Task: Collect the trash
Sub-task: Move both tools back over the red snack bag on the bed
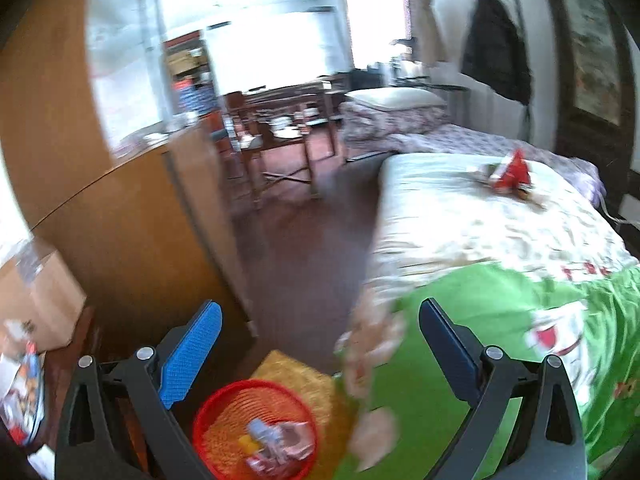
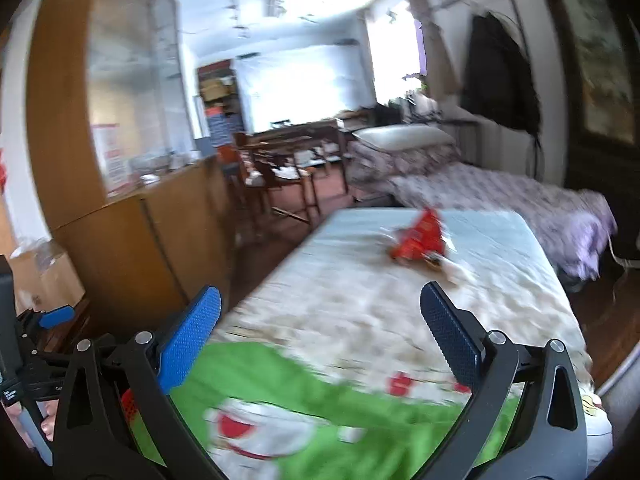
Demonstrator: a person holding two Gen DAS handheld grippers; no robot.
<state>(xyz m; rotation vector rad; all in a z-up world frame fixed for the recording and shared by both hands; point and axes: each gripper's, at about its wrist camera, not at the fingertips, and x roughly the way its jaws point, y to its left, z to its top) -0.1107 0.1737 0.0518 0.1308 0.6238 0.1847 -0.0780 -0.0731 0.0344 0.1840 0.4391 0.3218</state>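
A red mesh basket (image 1: 216, 420) stands on the floor beside the bed and holds several wrappers (image 1: 276, 444). My left gripper (image 1: 320, 344) is open and empty, above and behind the basket. A crumpled red wrapper (image 1: 514, 174) lies with other small scraps on the far part of the bed (image 1: 460, 216). In the right wrist view the same red wrapper (image 2: 420, 238) lies ahead on the bed (image 2: 360, 300). My right gripper (image 2: 320, 340) is open and empty over the near part of the bed, well short of the wrapper.
A wooden cabinet (image 1: 120, 220) stands to the left, with a cardboard box (image 1: 36, 296) beside it. Dark floor (image 1: 296, 248) runs between cabinet and bed. A second bed (image 2: 500, 192) and a table with chairs (image 2: 288, 152) stand farther back. The left gripper shows at the left edge (image 2: 56, 316).
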